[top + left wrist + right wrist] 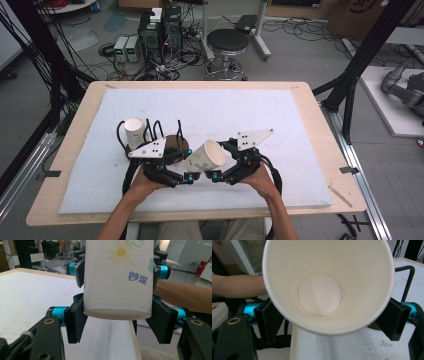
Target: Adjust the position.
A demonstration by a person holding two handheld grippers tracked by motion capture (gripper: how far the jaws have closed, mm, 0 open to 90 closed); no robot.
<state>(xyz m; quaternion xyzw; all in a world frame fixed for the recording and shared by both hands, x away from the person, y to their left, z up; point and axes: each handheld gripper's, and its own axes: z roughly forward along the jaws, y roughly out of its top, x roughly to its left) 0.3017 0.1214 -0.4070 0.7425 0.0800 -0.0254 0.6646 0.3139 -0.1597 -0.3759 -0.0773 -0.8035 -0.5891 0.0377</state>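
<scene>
- Both grippers grasp one paper cup (205, 156) above the white mat's (280, 120) near edge: left gripper (189, 178) at its base, right gripper (216, 176) near the rim.
- Open mat lies right and beyond; a second cup (134, 132) stands left.
- Cup's rim is cropped in the left gripper view.

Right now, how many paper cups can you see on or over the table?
2. One paper cup is held tilted between both grippers near the front of the table; another white cup stands upside down on the black wire rack at the left.
</scene>
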